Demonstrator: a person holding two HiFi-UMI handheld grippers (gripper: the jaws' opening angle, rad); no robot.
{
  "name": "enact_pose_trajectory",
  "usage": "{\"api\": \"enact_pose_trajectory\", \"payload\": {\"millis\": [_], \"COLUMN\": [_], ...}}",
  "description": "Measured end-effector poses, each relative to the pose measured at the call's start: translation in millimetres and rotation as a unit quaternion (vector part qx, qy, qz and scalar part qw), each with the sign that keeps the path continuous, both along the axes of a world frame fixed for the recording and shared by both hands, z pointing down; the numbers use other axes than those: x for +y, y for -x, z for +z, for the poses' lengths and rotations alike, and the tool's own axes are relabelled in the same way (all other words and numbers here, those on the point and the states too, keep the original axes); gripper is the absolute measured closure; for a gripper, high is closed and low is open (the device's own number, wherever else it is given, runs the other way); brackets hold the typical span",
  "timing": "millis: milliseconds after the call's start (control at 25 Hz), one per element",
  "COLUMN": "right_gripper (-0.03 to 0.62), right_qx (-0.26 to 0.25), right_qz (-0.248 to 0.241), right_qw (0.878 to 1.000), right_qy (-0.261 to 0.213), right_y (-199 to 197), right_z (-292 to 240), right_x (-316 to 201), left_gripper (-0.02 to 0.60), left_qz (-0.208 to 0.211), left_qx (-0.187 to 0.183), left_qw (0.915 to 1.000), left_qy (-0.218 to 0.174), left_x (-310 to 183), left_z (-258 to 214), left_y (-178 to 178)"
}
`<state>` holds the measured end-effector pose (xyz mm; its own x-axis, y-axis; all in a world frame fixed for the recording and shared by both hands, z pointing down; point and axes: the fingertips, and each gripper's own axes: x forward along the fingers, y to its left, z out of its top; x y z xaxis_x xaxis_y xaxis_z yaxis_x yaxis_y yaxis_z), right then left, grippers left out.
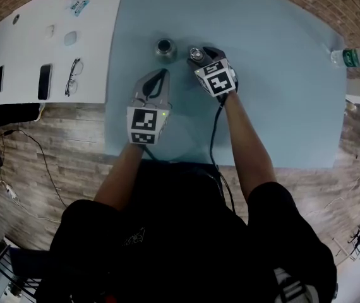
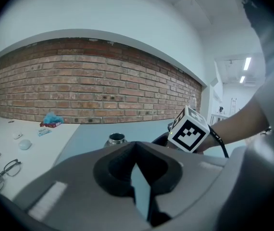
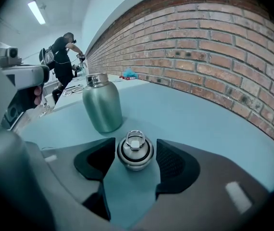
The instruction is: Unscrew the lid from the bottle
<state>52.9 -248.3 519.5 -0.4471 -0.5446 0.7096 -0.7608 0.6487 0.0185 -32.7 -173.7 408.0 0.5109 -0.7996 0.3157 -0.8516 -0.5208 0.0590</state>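
A green metal bottle [image 1: 165,49] [image 3: 102,102] [image 2: 116,139] stands upright on the pale blue table [image 1: 275,93], its silver neck uncovered. Its steel lid [image 1: 196,54] [image 3: 135,151], with a ring on top, rests on the table just right of the bottle. My right gripper [image 1: 200,56] [image 3: 135,159] stands open around the lid, a thin gap showing at each pad. My left gripper [image 1: 162,74] [image 2: 135,146] hovers shut and empty a little short of the bottle, pointing at it.
On the white table [image 1: 28,49] to the left lie glasses [image 1: 72,76], two phones [image 1: 44,81] and small items. A plastic water bottle [image 1: 355,57] lies at the blue table's far right edge. A person [image 3: 64,57] stands far off by the brick wall.
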Motion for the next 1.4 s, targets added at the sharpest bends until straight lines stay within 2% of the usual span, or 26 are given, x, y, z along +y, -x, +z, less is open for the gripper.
{"api": "enact_pose_trajectory", "payload": {"millis": [200,400,920,1400], "right_gripper": [0.336,0.418,0.522,0.570], "right_qx": [-0.010,-0.016,-0.006,-0.026], "right_qz": [0.007,0.019,0.017,0.046], "right_qw": [1.000,1.000,0.999,0.997], "right_qy": [-0.008,-0.019,-0.032,-0.054], "right_y": [-2,-8,-8,-8], "right_z": [-11,-19,-38,-58], "right_x": [4,8,19,31], "left_gripper": [0.583,0.583,0.583,0.583], "left_qz": [0.006,0.001,-0.009,-0.012], "left_qx": [0.002,0.001,0.002,0.002], "left_qw": [1.0000,1.0000,0.9994,0.9986], "left_qy": [0.002,-0.006,-0.033,-0.051], "left_x": [1,2,3,2], "left_z": [-4,-13,-33,-49], "left_y": [0,2,12,24]}}
